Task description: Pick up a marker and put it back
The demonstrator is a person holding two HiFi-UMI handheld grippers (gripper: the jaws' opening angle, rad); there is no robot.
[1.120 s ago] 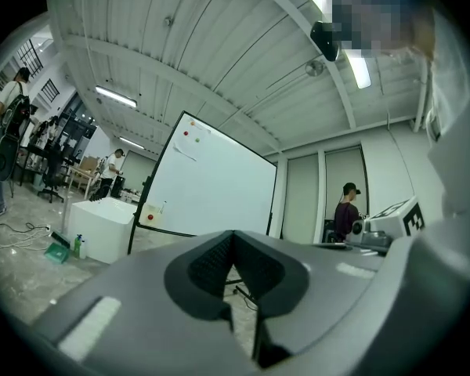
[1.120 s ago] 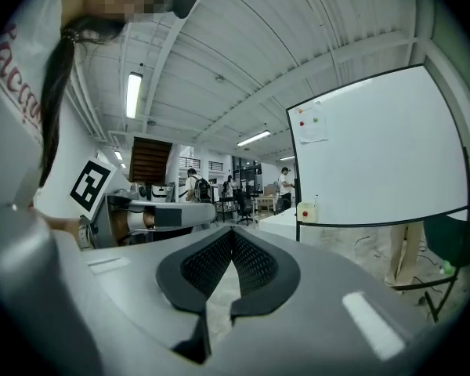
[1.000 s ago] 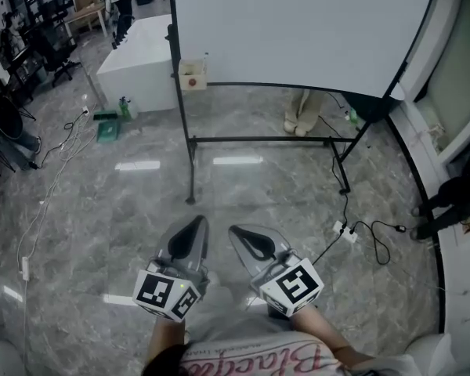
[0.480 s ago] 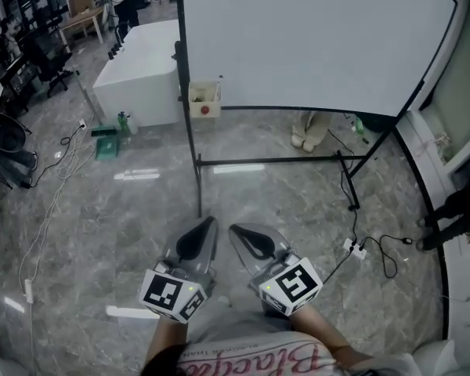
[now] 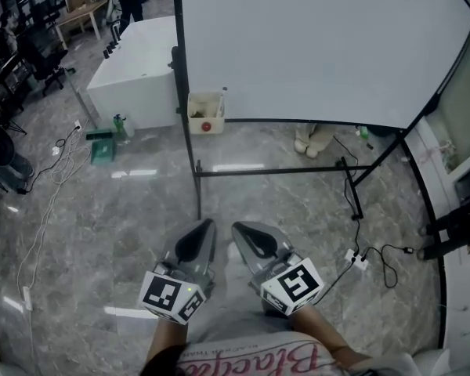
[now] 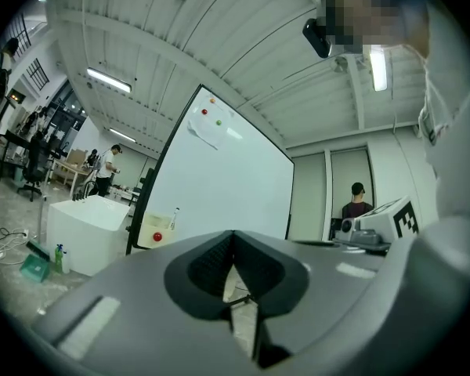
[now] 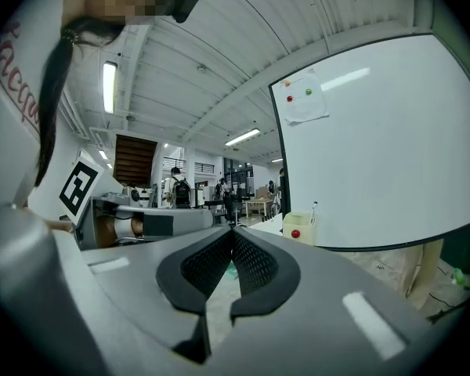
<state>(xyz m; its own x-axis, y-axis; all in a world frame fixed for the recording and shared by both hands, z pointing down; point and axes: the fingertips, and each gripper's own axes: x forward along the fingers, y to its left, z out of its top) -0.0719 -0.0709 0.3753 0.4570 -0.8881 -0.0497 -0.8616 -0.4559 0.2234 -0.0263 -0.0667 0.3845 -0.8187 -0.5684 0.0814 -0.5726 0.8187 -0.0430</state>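
Your L gripper (image 5: 202, 232) hangs below the whiteboard (image 5: 321, 45), jaws pressed together. Marker (image 5: 223, 92) stands upright in the cream box (image 5: 205, 114) at the whiteboard's bottom-left corner, well apart from both grippers. R gripper (image 5: 244, 233), also below the whiteboard, is closed too.

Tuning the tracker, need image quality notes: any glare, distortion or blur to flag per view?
Head view: sharp; the fisheye bows the whiteboard frame, and the polished floor shows bright reflected streaks. Left gripper view: heavy dark vignette, ceiling lamp blown out, whiteboard evenly lit. Right gripper view: same vignette, with a pale glare streak near the whiteboard's top.
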